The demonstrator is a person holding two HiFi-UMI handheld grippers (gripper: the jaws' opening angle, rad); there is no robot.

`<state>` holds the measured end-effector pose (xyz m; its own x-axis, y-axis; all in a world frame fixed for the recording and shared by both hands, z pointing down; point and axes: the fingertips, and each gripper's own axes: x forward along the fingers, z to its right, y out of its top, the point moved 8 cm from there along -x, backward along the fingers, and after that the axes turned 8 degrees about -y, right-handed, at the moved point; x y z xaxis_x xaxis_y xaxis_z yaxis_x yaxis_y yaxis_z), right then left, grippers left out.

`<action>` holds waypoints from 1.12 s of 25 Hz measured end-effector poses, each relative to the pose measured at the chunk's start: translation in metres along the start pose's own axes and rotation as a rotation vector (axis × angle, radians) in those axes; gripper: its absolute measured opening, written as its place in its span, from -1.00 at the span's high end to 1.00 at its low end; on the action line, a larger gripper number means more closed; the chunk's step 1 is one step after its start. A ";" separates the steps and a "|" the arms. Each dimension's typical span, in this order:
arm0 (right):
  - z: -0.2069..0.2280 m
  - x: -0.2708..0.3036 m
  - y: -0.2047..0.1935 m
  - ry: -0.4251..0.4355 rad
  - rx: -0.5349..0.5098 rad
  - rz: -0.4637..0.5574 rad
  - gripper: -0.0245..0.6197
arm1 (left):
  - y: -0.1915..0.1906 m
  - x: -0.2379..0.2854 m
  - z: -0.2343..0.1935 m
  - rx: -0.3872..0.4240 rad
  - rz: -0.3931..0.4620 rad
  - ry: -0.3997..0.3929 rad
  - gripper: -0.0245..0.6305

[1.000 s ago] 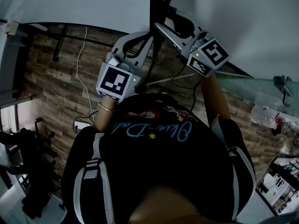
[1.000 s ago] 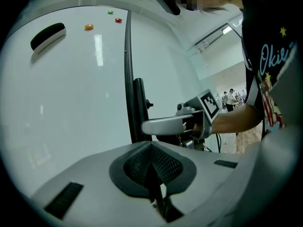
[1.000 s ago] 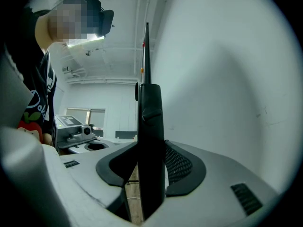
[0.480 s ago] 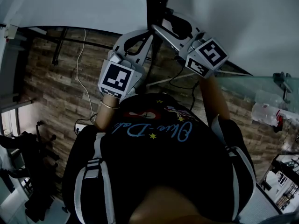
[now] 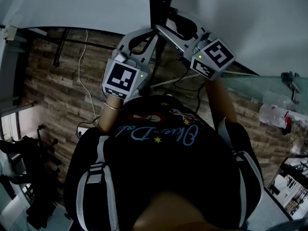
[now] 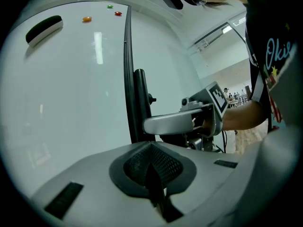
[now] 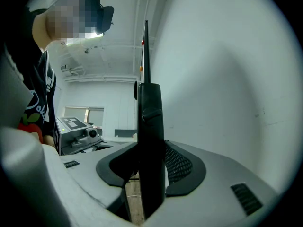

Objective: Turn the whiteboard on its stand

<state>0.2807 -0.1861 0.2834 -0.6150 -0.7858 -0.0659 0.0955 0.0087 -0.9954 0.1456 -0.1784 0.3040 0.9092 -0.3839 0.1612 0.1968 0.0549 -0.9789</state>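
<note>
Closest to the head camera is the person's black shirt (image 5: 163,177), with blue writing and grey straps. Both arms reach up and forward from it. The left gripper (image 5: 144,36) is up by the board. Its two fingers are pressed together with nothing between them. In its own view the dark pads (image 6: 163,162) meet in one line. It sits just beside the black post (image 6: 140,103), but I cannot tell if it touches it. The right gripper (image 5: 163,30) comes in from the other side. Its fingers pinch the black post, which stands straight up between the two pads in the right gripper view. A small knob (image 6: 151,98) sticks out of the post. The whiteboard (image 6: 71,89) is right behind the grippers. It stands upright, with its dark frame edge next to the post. From the right gripper it shows edge-on, as a thin line going up above the post. High on the board are a black eraser (image 6: 43,29), an orange magnet (image 6: 86,19), a green magnet (image 6: 110,6) and a red magnet (image 6: 118,13). Farther down, under the board, is a wood floor (image 5: 53,95) with a white cable (image 5: 83,66) lying on it. Off to the right is a glass table (image 5: 255,88) with a clear bottle (image 5: 274,114) on it.
</note>
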 end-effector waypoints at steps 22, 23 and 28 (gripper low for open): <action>-0.020 -0.013 -0.002 0.027 0.001 -0.003 0.34 | -0.001 -0.013 0.026 0.001 -0.011 0.079 0.93; -0.020 -0.013 -0.002 0.024 0.007 -0.003 0.34 | -0.001 -0.013 0.027 0.009 -0.018 0.094 0.93; -0.020 -0.015 -0.003 0.028 0.018 -0.001 0.34 | 0.000 -0.012 0.031 0.007 -0.023 0.144 0.93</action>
<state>0.2741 -0.1622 0.2856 -0.6368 -0.7681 -0.0670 0.1085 -0.0032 -0.9941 0.1461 -0.1447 0.3059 0.8427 -0.5130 0.1632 0.2196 0.0508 -0.9743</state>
